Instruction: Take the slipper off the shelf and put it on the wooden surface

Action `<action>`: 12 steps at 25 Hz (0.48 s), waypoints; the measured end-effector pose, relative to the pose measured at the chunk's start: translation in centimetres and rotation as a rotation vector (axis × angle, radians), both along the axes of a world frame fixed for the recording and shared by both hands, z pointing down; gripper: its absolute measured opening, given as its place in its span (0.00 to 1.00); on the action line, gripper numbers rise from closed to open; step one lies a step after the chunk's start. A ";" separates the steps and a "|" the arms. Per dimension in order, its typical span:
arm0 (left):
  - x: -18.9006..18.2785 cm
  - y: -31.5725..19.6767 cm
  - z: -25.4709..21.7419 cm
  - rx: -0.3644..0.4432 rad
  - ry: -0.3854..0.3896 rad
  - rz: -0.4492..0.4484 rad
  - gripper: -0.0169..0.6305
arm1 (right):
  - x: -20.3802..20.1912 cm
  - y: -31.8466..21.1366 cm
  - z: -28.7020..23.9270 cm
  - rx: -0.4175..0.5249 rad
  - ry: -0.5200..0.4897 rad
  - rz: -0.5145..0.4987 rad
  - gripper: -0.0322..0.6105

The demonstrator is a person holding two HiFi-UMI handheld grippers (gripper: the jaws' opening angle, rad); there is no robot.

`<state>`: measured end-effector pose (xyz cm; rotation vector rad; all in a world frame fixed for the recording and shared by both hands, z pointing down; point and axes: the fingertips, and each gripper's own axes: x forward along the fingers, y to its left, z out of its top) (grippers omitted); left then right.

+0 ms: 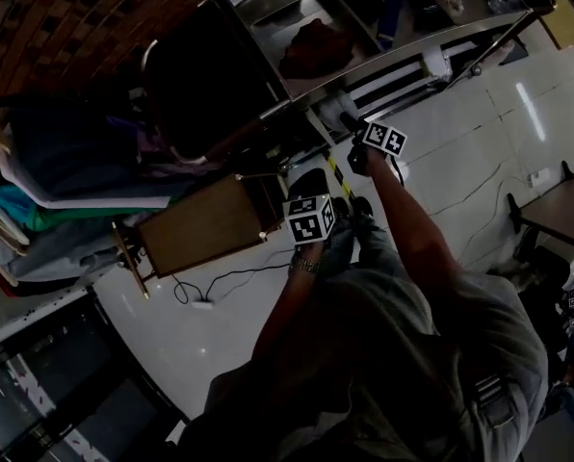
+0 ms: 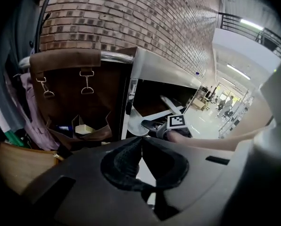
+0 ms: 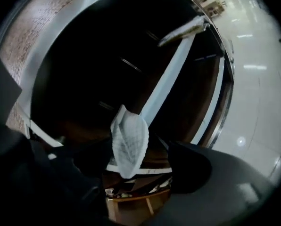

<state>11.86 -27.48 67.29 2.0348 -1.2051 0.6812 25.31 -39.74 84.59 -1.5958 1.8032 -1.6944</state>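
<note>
A white mesh slipper (image 3: 129, 142) stands on edge at the front of a dark metal shelf (image 3: 173, 69). My right gripper (image 3: 133, 159) is open around it, and the right pad (image 3: 190, 166) stays clear of the slipper. The left gripper view shows the same slipper (image 2: 133, 126) at the shelf's (image 2: 164, 72) lip, with the right gripper (image 2: 152, 125) at it. My left gripper (image 2: 141, 140) is shut with nothing in it and hangs back near the wooden surface (image 1: 195, 227). In the head view, the right gripper (image 1: 352, 128) is under the shelf (image 1: 383, 51) and the left gripper (image 1: 306, 189) is lower.
Clothes (image 1: 65, 176) hang on a rack at the left, beside the wooden surface. A brown leather bag (image 2: 74, 93) hangs next to the shelf, against a brick wall (image 2: 131, 18). A cable (image 1: 205, 287) lies on the white floor. A dark table (image 1: 566, 210) stands at the right.
</note>
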 end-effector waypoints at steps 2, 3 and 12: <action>-0.2 -0.4 -0.1 0.008 -0.011 -0.003 0.04 | -0.7 -1.9 1.1 0.001 -0.033 0.018 0.61; -0.2 -0.5 -0.1 0.006 -0.013 -0.009 0.03 | -1.2 -2.5 1.4 0.000 -0.053 0.016 0.60; 1.4 -1.4 -0.5 0.000 0.013 -0.006 0.03 | -0.1 -1.1 -5.4 0.127 0.166 -0.120 0.18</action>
